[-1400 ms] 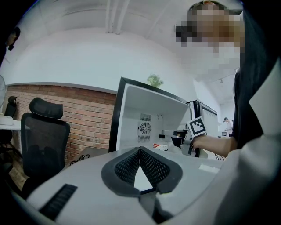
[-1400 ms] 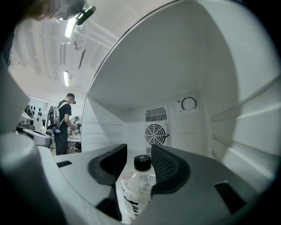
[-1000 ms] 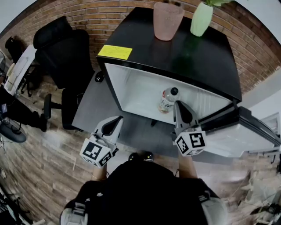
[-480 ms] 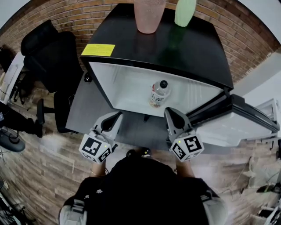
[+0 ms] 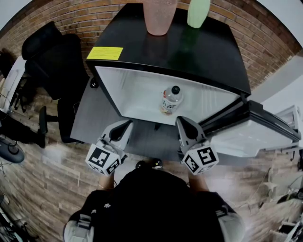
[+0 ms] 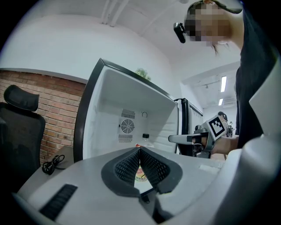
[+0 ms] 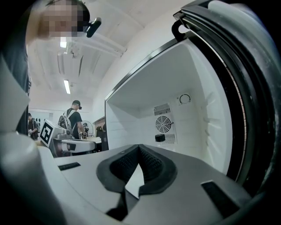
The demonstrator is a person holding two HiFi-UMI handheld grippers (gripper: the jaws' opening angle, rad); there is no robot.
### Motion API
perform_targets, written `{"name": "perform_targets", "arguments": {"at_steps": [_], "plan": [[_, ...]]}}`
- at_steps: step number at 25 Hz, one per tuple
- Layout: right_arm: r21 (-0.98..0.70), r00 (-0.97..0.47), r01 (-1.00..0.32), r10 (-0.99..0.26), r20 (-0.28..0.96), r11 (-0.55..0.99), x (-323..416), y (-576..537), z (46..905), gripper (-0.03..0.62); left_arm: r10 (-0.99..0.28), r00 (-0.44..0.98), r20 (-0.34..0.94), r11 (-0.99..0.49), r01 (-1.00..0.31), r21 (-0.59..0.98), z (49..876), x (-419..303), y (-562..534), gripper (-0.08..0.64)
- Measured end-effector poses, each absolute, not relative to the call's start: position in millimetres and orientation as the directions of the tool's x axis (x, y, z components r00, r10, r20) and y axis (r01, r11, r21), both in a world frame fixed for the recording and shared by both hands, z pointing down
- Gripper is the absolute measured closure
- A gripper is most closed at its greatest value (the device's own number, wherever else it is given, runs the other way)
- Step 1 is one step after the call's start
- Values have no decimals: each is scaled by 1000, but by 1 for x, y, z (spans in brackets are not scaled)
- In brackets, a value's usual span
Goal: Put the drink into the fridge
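Note:
The drink, a clear bottle [image 5: 170, 99] with a black cap and a printed label, stands upright inside the open white-lined fridge [image 5: 137, 94], near its front edge. Both grippers hover low in front of the opening. My right gripper [image 5: 181, 120] is shut and empty, a short way before the bottle. My left gripper [image 5: 127, 124] is also shut and empty, further left. In the left gripper view the bottle's cap [image 6: 145, 136] shows just beyond the closed left gripper [image 6: 139, 150]. In the right gripper view the cap [image 7: 160, 137] shows past the closed right gripper [image 7: 138, 146].
The fridge door [image 5: 265, 134] hangs open at the right. A pink cup [image 5: 160, 16] and a green vase [image 5: 198, 12] stand on the black fridge top. A black office chair [image 5: 57, 52] is at the left. A person [image 7: 74, 118] stands far behind.
My right gripper has drawn back from the bottle toward me and now sits lower in view. The bottle stays standing in the fridge. The left gripper has barely moved.

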State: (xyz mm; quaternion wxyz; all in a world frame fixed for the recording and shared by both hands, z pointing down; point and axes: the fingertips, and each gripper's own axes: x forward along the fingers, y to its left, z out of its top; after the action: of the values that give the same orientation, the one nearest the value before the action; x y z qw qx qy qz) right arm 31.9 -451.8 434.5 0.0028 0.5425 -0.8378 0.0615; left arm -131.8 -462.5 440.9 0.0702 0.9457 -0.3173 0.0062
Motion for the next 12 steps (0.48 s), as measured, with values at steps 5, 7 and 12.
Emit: {"name": "perform_targets", "arguments": {"at_steps": [5, 7, 12], "plan": [[-94, -409, -911, -909, 80, 401, 31, -453, 438, 594, -604, 795, 58, -785, -606, 128, 442, -133, -462, 557], [-97, -411, -910, -908, 82, 403, 30, -453, 438, 595, -608, 792, 60, -782, -610, 128, 442, -135, -462, 557], [-99, -418, -907, -904, 89, 409, 28, -452, 440, 595, -611, 790, 59, -780, -613, 130, 442, -136, -460, 557]]}}
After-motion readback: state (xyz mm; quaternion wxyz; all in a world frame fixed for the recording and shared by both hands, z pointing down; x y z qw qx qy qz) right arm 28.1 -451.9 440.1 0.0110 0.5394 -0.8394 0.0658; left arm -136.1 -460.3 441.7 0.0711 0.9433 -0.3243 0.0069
